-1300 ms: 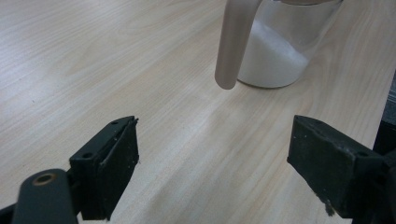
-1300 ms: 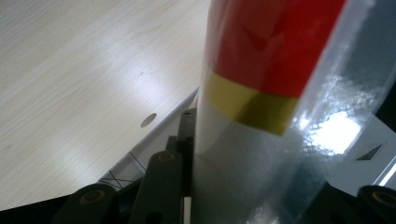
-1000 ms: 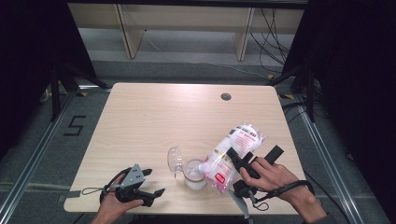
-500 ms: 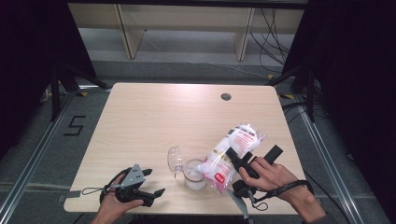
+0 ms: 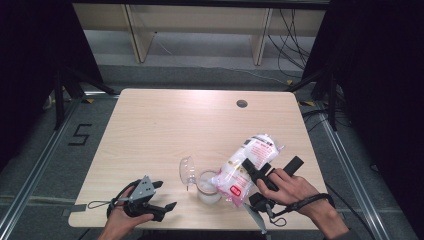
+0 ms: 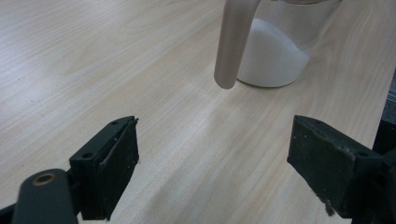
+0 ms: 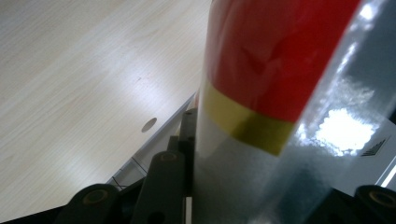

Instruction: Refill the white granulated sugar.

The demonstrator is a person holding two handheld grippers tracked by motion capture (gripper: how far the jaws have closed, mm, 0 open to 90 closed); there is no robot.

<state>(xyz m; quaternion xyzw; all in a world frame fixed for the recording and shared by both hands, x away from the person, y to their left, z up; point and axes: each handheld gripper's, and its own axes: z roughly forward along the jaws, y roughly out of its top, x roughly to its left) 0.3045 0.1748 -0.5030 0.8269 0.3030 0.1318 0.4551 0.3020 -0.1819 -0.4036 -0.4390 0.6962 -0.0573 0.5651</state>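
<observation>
Nothing has shifted since the earlier frames: both hands, the bag and the jug sit where they were a second ago.

The table is a pale wood-grain laminate slab with rounded corners, a small dark round grommet near its far edge. Most of its surface beyond the jug lies bare; the work sits crowded along the near edge, where little room is left between the things and the drop.

The bag is a soft, crinkled clear plastic pouch of white powder with red printing, and in the right gripper view a red band over a yellow stripe. It lies tilted, its lower end over the jug's mouth and its upper end rising away to the jug's far right.

The right gripper, just right of the jug, has its black jaws clamped on the bag's middle.

The left gripper, well to the jug's near left and close to the table's near edge, has its jaws spread wide with nothing between them; its flat black pads point at the jug.

The jug is a small clear plastic measuring vessel with a curved handle, holding a sloped heap of white powder.
</observation>
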